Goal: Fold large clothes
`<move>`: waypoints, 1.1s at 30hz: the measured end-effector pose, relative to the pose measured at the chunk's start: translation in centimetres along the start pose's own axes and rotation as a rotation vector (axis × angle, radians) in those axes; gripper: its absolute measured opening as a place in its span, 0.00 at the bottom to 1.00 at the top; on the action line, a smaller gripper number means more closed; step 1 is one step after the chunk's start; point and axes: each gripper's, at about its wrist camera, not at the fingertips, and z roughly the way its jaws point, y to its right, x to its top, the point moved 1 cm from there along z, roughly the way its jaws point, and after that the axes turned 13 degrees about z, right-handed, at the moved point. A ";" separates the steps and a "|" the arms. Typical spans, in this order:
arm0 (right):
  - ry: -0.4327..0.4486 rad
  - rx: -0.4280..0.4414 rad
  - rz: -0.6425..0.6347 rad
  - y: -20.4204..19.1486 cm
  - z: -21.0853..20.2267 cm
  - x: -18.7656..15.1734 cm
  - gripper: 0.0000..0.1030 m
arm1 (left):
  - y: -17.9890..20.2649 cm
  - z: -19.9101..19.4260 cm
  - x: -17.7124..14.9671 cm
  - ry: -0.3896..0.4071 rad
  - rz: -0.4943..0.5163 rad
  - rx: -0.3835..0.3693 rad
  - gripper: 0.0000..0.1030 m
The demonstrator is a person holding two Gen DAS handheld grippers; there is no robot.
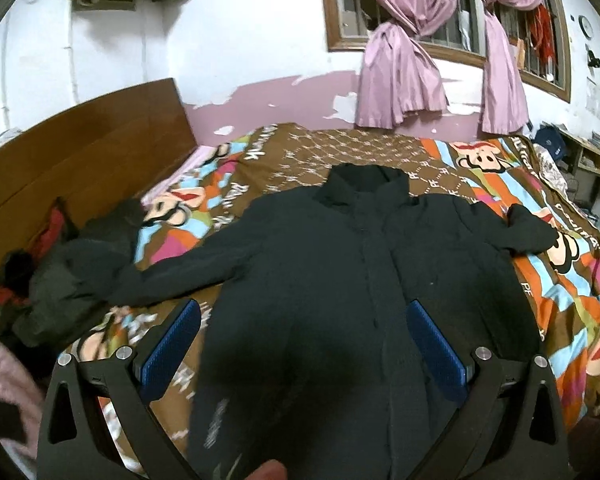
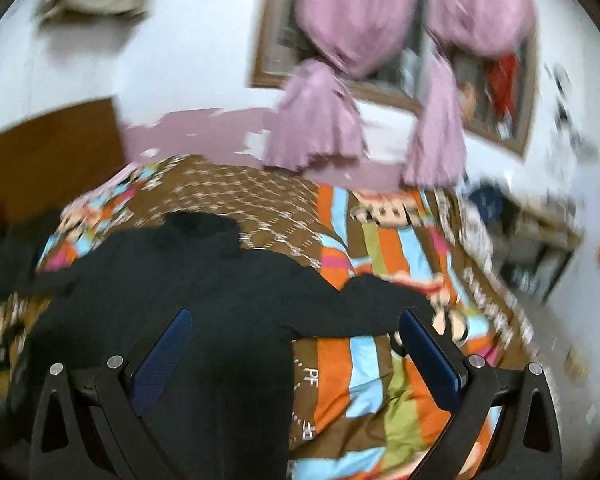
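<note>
Lying spread face-up on the patterned bedspread [image 1: 340, 148], front closed and collar toward the far wall, a large black coat [image 1: 340, 264] is recorded as the item to be folded; no fold is judged to have been made yet.

Handling: the coat is judged soft, thick and fairly heavy, likely to sag and drag, not slide, when lifted. A pinch through both layers would be needed. Hold is best taken at a sleeve cuff or shoulder seam first, the hem afterwards.

Left gripper [image 1: 304, 344]: released, blue pads wide apart, hovering above the lower body of the coat, nothing between the jaws.

Right gripper [image 2: 296, 356]: likewise released and empty, held over the coat's right edge, with the right sleeve [image 2: 380, 300] just beyond its fingers. Contact with the cloth cannot be told.

Left wrist view only: the whole coat is shown, including the left sleeve [image 1: 172, 276], which reaches toward a heap of dark clothing [image 1: 60, 280] by the wooden headboard [image 1: 80, 152]; a fingertip is seen at the bottom edge.

Right wrist view only: the picture is blurred, but more bare bedspread beside the coat is shown, and the right sleeve is seen stretched outward. The left sleeve is mostly cut off here.

Both views: pink curtains [image 1: 400, 72] are seen at the window behind the bed.
</note>
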 end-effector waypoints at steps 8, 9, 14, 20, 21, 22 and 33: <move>-0.042 -0.087 0.415 14.3 16.1 1.3 1.00 | 4.5 13.6 3.6 -0.073 0.009 -0.159 0.98; -0.050 -0.099 0.455 15.9 17.7 0.9 1.00 | 5.1 14.5 3.8 -0.075 0.009 -0.169 0.98; -0.145 -0.056 0.670 21.5 25.7 -2.2 1.00 | 8.5 20.5 6.0 -0.081 -0.012 -0.249 0.98; -0.264 0.083 1.091 25.5 31.5 -7.4 1.00 | 11.0 26.0 7.7 -0.079 -0.069 -0.338 0.98; -0.246 0.117 1.157 25.9 31.6 -7.8 1.00 | 11.4 26.8 7.6 -0.088 -0.069 -0.352 0.98; -0.225 0.152 1.213 26.1 31.7 -8.1 1.00 | 11.7 27.6 7.4 -0.106 -0.066 -0.357 0.98; -0.140 0.115 1.097 23.2 29.3 -4.5 0.14 | 12.0 31.2 4.0 -0.196 -0.015 -0.393 0.98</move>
